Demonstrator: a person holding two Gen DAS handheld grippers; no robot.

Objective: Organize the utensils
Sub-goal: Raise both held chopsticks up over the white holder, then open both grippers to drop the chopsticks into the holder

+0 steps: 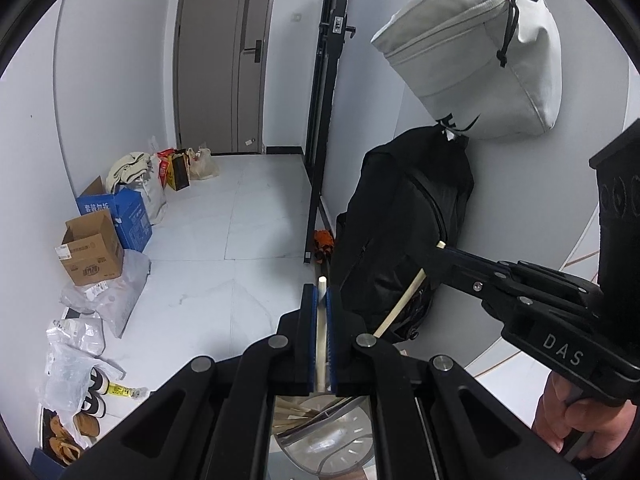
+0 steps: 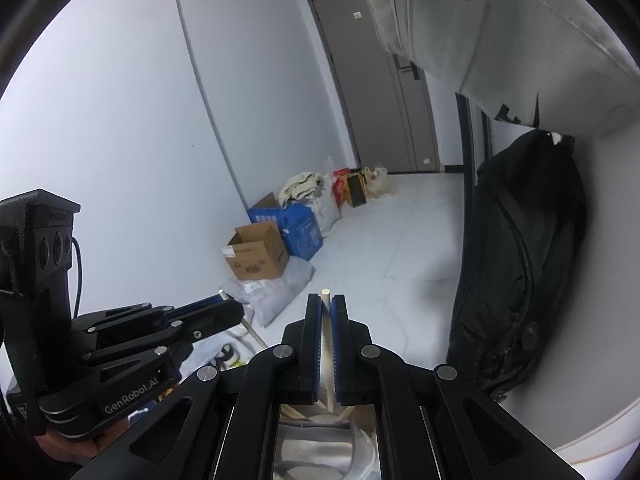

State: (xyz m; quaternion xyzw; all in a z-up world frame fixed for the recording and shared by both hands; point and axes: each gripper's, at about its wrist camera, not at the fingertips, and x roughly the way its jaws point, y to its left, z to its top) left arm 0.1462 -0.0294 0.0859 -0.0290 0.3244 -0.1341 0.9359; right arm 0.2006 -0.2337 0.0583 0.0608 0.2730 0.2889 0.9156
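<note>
Both grippers are held up in the air, each shut on one pale chopstick. My left gripper (image 1: 320, 294) clamps a chopstick (image 1: 321, 282) between its blue pads; it also shows in the right wrist view (image 2: 224, 304). My right gripper (image 2: 326, 300) clamps another chopstick (image 2: 325, 294); in the left wrist view that gripper (image 1: 438, 254) holds its chopstick (image 1: 404, 300) slanting down to the left. Below the left gripper, more chopsticks (image 1: 296, 412) lie in a metal holder (image 1: 320, 440). The lower ends of both held sticks are hidden behind the grippers.
A black backpack (image 1: 404, 232) and a grey bag (image 1: 472, 48) hang on the wall to the right. Cardboard boxes (image 1: 92, 252), a blue box (image 1: 120, 216) and plastic bags (image 1: 104, 296) line the left wall. A grey door (image 1: 224, 60) stands at the far end.
</note>
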